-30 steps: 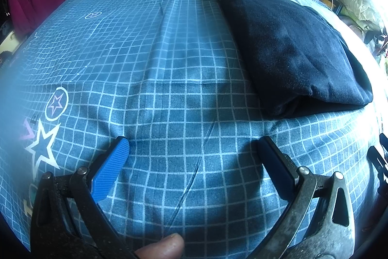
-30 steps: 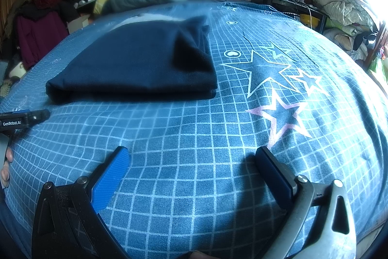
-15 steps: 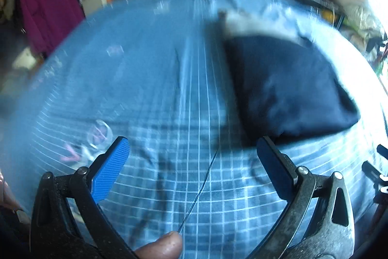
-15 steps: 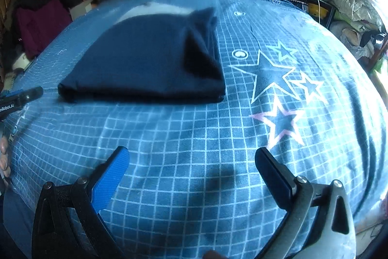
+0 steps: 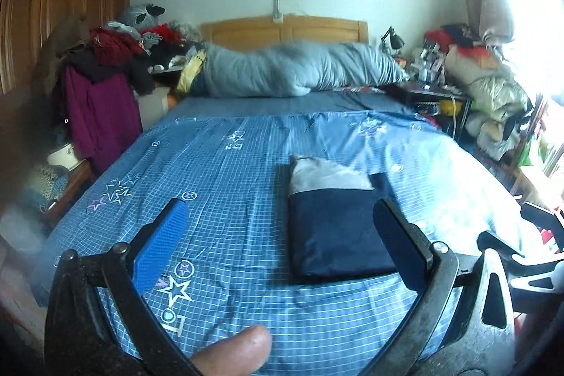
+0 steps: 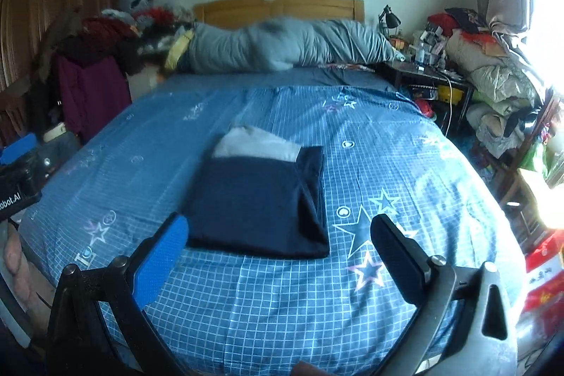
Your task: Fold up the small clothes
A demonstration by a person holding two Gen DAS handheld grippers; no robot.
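A folded dark navy garment [image 5: 335, 231] with a grey-white part at its far end lies flat on the blue checked bedsheet [image 5: 229, 199]. It also shows in the right wrist view [image 6: 261, 199]. My left gripper [image 5: 282, 242] is open and empty, held above the near part of the bed, left of the garment. My right gripper [image 6: 278, 256] is open and empty, above the garment's near edge. The left gripper's body [image 6: 17, 178] shows at the left edge of the right wrist view.
A grey duvet [image 5: 292, 69] lies across the head of the bed by the wooden headboard [image 5: 285, 27]. Piled clothes [image 5: 98, 73] stand at the left, a cluttered nightstand [image 6: 430, 73] and stacked bedding [image 6: 493, 76] at the right.
Both grippers have lifted and pulled back from the bed surface, so the whole bed and room now show. The garment lies as before. Both grippers stay open.
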